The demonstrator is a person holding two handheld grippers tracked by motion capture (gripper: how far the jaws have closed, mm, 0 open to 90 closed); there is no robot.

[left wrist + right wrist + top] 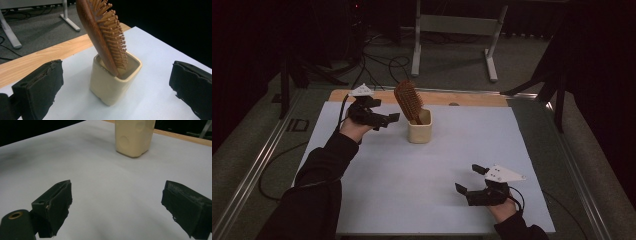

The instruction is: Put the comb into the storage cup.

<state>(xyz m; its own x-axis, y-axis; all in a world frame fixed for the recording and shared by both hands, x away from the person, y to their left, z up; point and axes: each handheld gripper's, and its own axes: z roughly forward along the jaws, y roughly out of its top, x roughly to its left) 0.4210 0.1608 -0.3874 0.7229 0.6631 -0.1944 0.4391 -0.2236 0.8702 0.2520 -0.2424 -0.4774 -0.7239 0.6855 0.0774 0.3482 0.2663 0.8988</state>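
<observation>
Hairbrush stands tilted, handle down, in cream cup. Left gripper just beside cup, fingers wide, empty. Right gripper well apart from cup, fingers wide. Risk: sideways pull on leaning brush likely tips light cup on surface.

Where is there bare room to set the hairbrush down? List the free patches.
Free: the white mat between the cream holder and the right gripper, and the stretch right of the holder. Crowded: the far left, where the open left gripper hovers beside the hairbrush.
</observation>
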